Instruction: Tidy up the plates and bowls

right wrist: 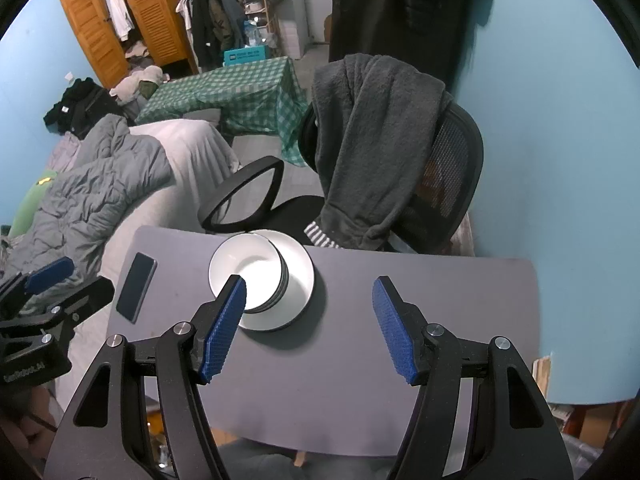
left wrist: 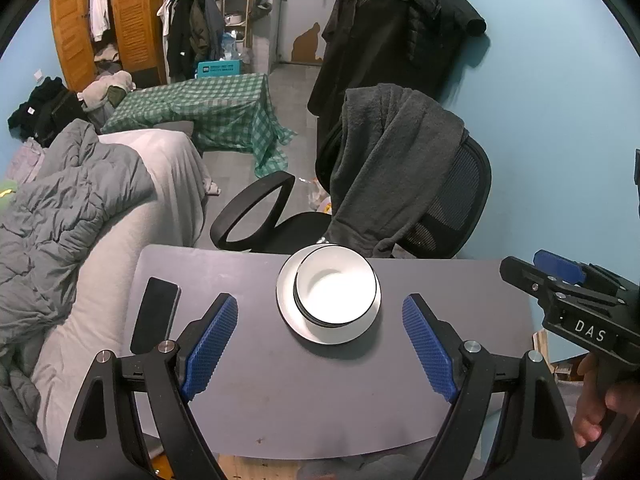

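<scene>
Your left tool (left wrist: 320, 344) and right tool (right wrist: 310, 326) hang wide and empty near the bowls (left wrist: 337, 290), nested on a plate (left wrist: 290, 312) to save table (left wrist: 440, 300) space.

bowls (left wrist: 338, 290): nested, on plate (left wrist: 289, 312), far side of your surface (left wrist: 280, 400)
phone (left wrist: 154, 314): left of plate
chair (left wrist: 452, 200): behind surface

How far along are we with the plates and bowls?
Stacking looks done: the bowls sit nested on the plate at the far edge of the table. Nothing is in hand; the left gripper and the right gripper are both open and empty. No other dishes show, so little seems left.
</scene>
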A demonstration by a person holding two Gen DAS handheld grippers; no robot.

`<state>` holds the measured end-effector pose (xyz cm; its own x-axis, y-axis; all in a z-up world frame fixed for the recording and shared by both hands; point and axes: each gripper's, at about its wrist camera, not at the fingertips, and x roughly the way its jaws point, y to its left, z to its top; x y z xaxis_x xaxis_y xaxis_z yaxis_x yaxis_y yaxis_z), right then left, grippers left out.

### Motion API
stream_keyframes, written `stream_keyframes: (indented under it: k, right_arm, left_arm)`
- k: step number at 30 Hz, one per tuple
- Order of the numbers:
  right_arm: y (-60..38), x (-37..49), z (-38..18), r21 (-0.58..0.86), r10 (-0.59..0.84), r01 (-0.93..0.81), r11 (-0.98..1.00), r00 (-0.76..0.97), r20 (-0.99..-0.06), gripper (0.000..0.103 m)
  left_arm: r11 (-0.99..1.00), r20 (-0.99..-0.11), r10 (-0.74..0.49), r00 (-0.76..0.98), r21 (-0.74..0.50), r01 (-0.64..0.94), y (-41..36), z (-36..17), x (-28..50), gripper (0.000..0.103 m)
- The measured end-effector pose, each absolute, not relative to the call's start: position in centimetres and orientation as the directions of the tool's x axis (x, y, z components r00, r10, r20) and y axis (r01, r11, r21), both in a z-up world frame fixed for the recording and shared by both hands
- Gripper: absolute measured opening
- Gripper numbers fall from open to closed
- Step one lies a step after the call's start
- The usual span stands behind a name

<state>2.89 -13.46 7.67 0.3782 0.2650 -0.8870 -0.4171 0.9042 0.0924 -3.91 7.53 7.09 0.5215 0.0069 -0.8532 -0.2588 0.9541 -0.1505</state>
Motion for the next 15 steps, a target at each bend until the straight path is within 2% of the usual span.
stream_keyframes:
  k: [15]
  right_arm:
    - [-13.43, 2.87, 7.65, 0.090, 0.263, -0.417, 0.904, 0.380, -0.887, 0.065]
  left_arm:
    - [0.955, -0.851, 0.014, 0.524, -0.143, -0.259, 7.36, 7.10, -4.39, 0.086]
